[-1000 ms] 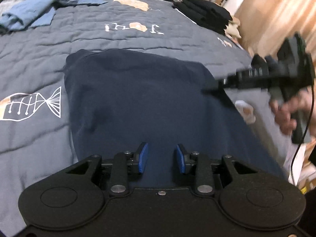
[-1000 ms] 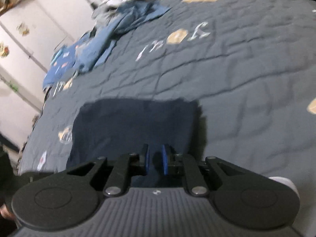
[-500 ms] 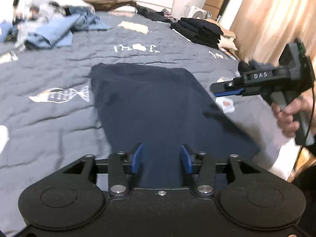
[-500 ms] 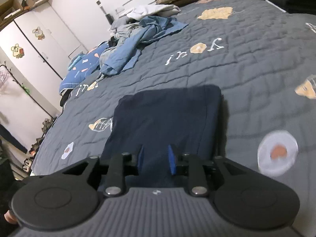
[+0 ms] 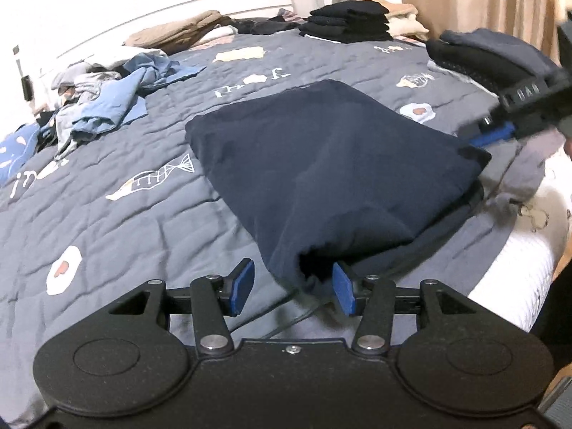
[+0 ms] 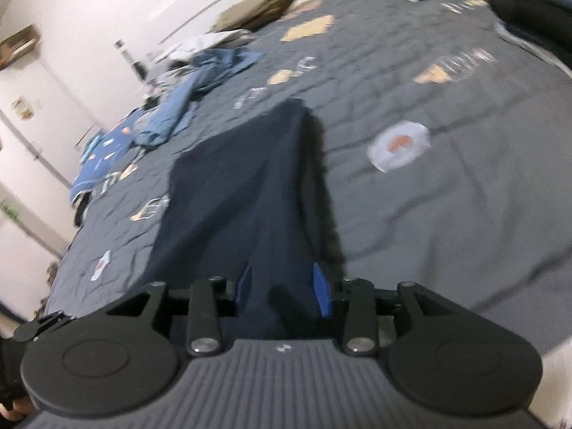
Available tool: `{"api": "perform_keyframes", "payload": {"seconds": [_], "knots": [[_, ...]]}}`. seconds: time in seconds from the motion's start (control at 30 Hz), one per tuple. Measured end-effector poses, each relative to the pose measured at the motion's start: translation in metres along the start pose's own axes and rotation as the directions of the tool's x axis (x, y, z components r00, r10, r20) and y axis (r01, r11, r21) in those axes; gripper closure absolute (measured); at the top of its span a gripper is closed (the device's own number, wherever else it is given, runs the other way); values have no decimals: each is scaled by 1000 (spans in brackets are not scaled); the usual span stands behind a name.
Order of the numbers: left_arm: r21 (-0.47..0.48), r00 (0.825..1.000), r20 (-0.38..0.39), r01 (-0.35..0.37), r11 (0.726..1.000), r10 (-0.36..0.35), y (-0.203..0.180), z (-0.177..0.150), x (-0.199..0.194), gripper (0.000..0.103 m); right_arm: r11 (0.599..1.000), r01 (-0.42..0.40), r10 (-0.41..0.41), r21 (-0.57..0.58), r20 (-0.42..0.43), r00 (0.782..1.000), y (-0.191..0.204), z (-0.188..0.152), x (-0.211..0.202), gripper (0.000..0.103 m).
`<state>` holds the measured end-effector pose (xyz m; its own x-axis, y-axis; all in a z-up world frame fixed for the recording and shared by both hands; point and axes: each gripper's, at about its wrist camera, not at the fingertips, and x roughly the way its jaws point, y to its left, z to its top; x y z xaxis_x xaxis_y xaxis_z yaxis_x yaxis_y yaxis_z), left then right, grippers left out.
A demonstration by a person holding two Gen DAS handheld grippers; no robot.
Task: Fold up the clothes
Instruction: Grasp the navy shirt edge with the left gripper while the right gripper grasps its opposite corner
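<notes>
The navy garment (image 5: 321, 164) lies folded near the bed's (image 5: 118, 228) front edge, its near corner bunched between the blue pads of the left gripper (image 5: 293, 287), whose jaws stand apart and do not press it. The right gripper (image 6: 284, 287) is opening, with cloth between its pads. Around it are a heap of blue clothes (image 5: 107, 96) toward the left edge, a black folded stack (image 5: 346, 21) at the far edge, and dark folded items (image 5: 493, 57) at the right. Only the left view shows the right gripper from outside – the blurred right view adds white wardrobe doors (image 6: 32, 143).
</notes>
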<state>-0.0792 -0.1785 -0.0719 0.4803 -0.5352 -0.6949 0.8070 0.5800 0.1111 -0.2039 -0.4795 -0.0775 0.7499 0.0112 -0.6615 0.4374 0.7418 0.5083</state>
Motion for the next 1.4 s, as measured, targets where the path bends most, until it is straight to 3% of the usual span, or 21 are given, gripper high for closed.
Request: {"api": "perform_keyframes", "payload": {"seconds": [0.13,0.2,0.27,0.4,0.5,0.67,0.83,0.97,1.07,1.13,1.2,1.4], "knots": [[-24,1000,1,-10,1000,10,-1,1,7,56,997,7,-4,77,-34,999,-10,-10,11,65],[-1,1000,5,-5,1000,5,-6,1,8,69,996,-10,13,91,-33,999,-10,-11,15,65],[84,1000,-7,-25,996,26,-16,-4,11,77,995,-19,21,103,-20,1000,-11,-14,14,66],[277,998,-32,-44,960,55,-35,-18,13,84,989,-49,50,143,-8,999,-16,-17,13,89],[316,998,-46,-32,948,49,-38,-23,12,84,985,-95,92,147,30,995,-13,-20,3,92],[306,997,-70,2,952,21,-30,-25,8,84,980,-139,131,145,68,989,-9,-23,-13,93],[333,996,-83,3,943,26,-29,-28,10,81,968,-164,141,192,131,981,-17,-22,-25,93],[348,998,-60,-1,937,23,-30,-24,4,81,966,-100,87,239,66,994,-29,-20,-8,93],[351,1000,-4,-23,936,26,-31,-21,-6,72,957,-147,131,250,81,988,-28,-19,-11,93],[375,999,32,-43,926,33,-38,-21,-9,65,946,-198,177,256,101,979,-27,-18,-16,93],[417,998,49,-51,907,34,-48,-23,-8,63,932,-248,225,264,116,967,-26,-16,-19,92],[504,991,99,-129,854,91,-71,-27,5,63,951,-188,183,246,42,982,-22,-17,-11,88]]}}
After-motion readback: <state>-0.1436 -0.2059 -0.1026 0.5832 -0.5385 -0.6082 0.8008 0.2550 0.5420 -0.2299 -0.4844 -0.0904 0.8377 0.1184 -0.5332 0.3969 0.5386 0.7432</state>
